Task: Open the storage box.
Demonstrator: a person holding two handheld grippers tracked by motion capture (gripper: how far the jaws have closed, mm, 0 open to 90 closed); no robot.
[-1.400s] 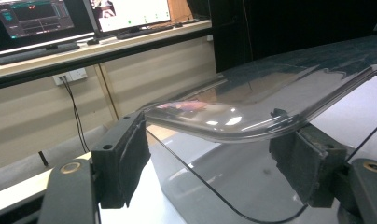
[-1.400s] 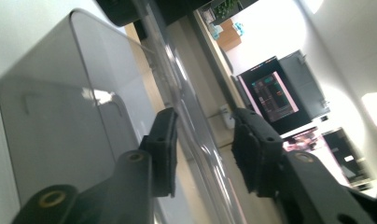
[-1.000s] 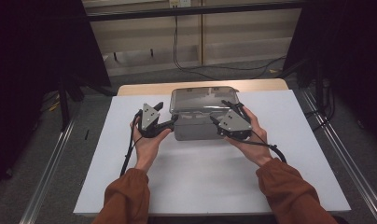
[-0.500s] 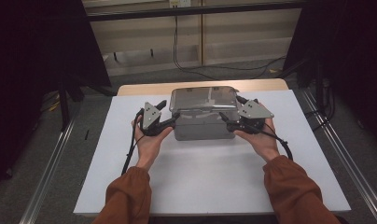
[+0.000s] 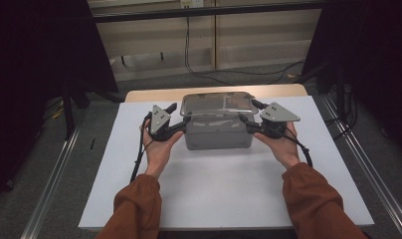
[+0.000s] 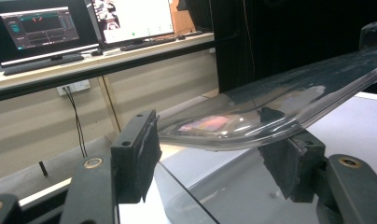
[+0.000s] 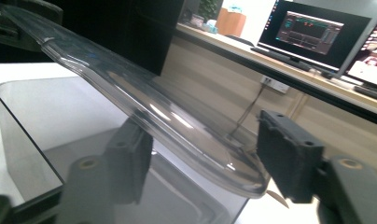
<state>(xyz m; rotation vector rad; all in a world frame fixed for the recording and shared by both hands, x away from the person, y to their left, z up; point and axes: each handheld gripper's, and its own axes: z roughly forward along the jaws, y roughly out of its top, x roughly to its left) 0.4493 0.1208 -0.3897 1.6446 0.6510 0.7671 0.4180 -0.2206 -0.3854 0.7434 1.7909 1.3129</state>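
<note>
White sheet (image 5: 229, 189) covers the table, and everything sits relative to the grey box (image 5: 218, 132) standing near its far middle. Over the box's open top hangs a clear lid (image 5: 218, 103), raised off the rim, as both gripper views show a gap between lid edge and box wall.

At the box's left end the left gripper (image 5: 175, 119) has its jaws spread, one above and one below the lid's edge; neither pad visibly presses the plastic in its own view. At the box's right end the right gripper (image 5: 251, 115) stands the same way, jaws apart, with the lid edge running between them.

Whether the lid merely rests on a lower jaw at each end cannot be told. If so, the support looks thin: the lid is slick and flexes, so any tilt or uneven lift could let one end slide off and drop onto the box askew. Closing unevenly could also twist it.
</note>
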